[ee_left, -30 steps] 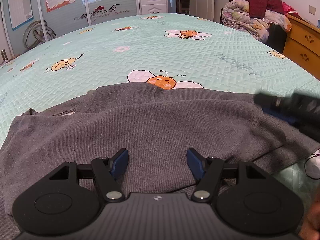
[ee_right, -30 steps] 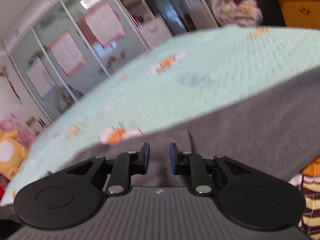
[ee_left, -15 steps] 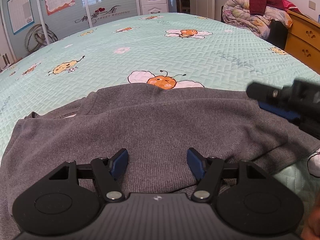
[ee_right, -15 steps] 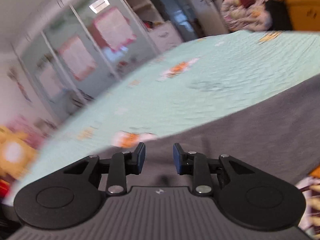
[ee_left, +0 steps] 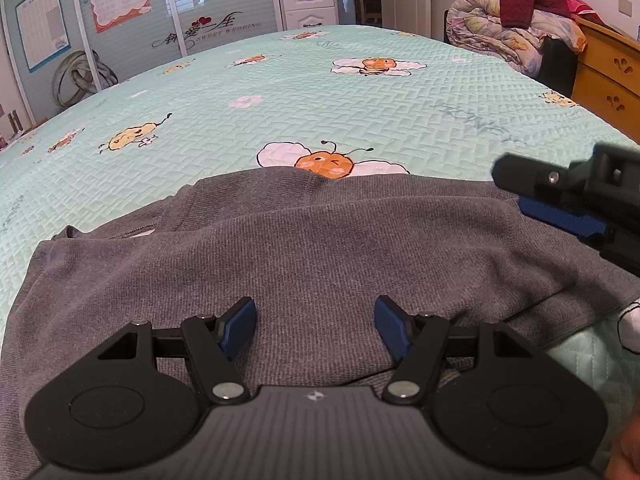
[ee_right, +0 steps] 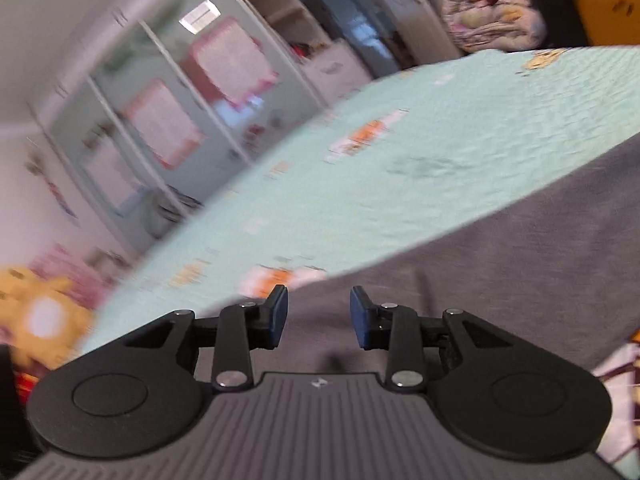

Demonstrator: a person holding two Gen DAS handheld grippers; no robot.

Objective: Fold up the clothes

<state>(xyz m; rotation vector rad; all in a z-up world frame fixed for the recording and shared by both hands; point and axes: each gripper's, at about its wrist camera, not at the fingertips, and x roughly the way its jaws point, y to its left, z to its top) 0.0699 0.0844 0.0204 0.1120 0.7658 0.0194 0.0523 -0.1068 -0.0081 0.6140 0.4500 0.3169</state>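
Nearest to me, the left gripper (ee_left: 316,322) hangs over the near part of the grey knitted sweater (ee_left: 304,256), its blue pads spread wide with nothing between them; it has not stirred in the last second. The sweater lies flat across the near edge of the mint-green quilted bedspread with bee prints (ee_left: 360,96), one sleeve folded in at the left.

Over on the right, the right gripper (ee_right: 319,314) has just been opening its jaws from a narrow gap to a middling one. Only flat grey cloth shows beyond the pads and nothing is pinched. I judge it has let go of the right side and that a fold there is done, or a fresh hold is being sought.

The right wrist view is smeared by motion, so the far cabinets are mush. The sweater's near hem hides under the left gripper's body, and its right end runs out of sight.
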